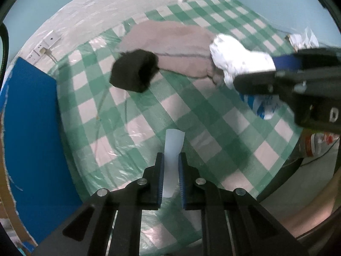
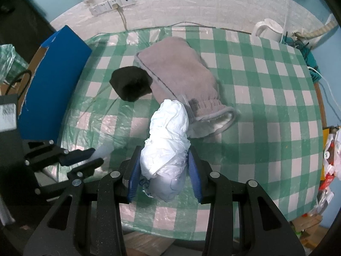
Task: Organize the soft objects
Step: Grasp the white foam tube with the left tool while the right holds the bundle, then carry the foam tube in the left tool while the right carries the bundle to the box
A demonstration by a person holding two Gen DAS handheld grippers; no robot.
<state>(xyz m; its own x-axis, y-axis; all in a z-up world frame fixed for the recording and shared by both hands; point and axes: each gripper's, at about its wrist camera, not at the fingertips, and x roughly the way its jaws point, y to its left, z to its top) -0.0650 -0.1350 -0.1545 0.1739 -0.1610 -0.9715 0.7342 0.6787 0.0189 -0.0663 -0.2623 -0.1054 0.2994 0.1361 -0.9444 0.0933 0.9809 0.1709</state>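
Note:
My left gripper (image 1: 171, 162) is at the bottom of the left wrist view, its blue pads shut on a pale white strip (image 1: 173, 143) that pokes out forward over the checked table (image 1: 215, 119). In the right wrist view, my right gripper (image 2: 164, 164) is shut on a crumpled white plastic bag (image 2: 168, 132). The left gripper (image 2: 97, 155) and strip (image 2: 103, 149) show at that view's lower left. A black fuzzy lump (image 2: 130, 84) lies against a folded grey fleece piece (image 2: 181, 74) at the table's middle. The left wrist view also shows the lump (image 1: 133, 70), fleece (image 1: 177, 42), bag (image 1: 234, 57) and right gripper (image 1: 255, 71).
A blue board (image 2: 55, 81) stands along the table's left edge. At the back right sit a white kettle (image 2: 268, 29) and tangled cords (image 2: 309, 53). Wall sockets (image 2: 110, 5) with a plugged cable are behind. Bags and clutter (image 2: 330, 160) hang beyond the right edge.

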